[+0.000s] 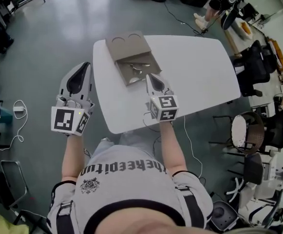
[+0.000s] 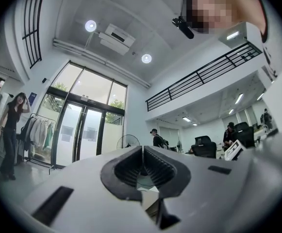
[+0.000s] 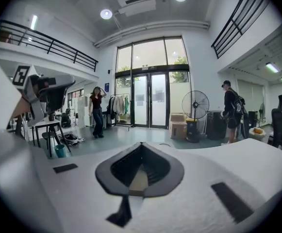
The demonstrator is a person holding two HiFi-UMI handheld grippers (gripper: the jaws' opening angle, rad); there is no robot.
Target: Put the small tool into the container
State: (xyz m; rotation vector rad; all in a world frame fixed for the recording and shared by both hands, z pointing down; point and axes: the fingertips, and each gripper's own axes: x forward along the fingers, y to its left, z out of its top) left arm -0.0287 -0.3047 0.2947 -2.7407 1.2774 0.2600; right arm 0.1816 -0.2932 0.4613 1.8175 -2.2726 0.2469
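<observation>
A grey-brown container (image 1: 124, 48) lies open on the white table (image 1: 195, 77), its lid folded back toward the far edge. A small silvery tool (image 1: 140, 67) lies inside its tray. My right gripper (image 1: 151, 76) hovers at the container's near edge, jaws shut and tips meeting with nothing between them; the right gripper view (image 3: 141, 144) looks out level across the room. My left gripper (image 1: 85, 65) is off the table's left side over the floor. It is also shut and empty, and in its own view (image 2: 142, 148) it points slightly upward at the ceiling.
Black office chairs (image 1: 252, 65) crowd the table's right end. Cables (image 1: 17, 130) trail on the floor at the left. A standing fan (image 3: 195, 106) and people stand farther off in the hall. The table's near edge (image 1: 131, 128) is close to the person's body.
</observation>
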